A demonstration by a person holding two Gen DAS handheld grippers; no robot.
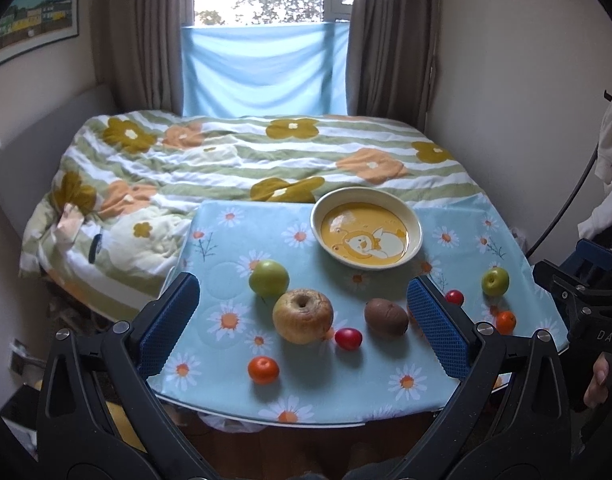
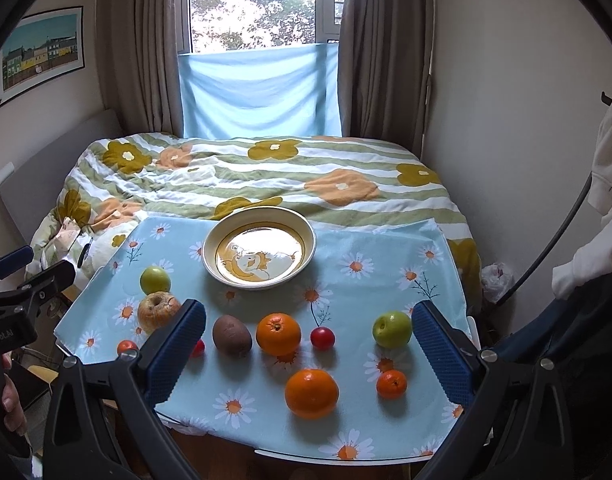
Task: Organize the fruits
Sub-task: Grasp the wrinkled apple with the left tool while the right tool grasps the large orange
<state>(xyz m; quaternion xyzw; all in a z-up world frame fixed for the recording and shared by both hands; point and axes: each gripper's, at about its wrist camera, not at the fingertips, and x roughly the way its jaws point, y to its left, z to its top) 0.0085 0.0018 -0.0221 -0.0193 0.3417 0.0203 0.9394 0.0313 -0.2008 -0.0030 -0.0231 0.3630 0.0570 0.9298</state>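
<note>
A cream and yellow bowl stands empty at the back of the table. Fruits lie loose in front of it: a yellowish apple, two green apples, a brown kiwi, two oranges, small tangerines and red cherry tomatoes. My left gripper is open and empty above the table's near left part. My right gripper is open and empty above the near right part.
The table carries a blue daisy-print cloth. A bed with a flowered duvet lies right behind it. Curtains and a window are at the back. Walls close in on both sides.
</note>
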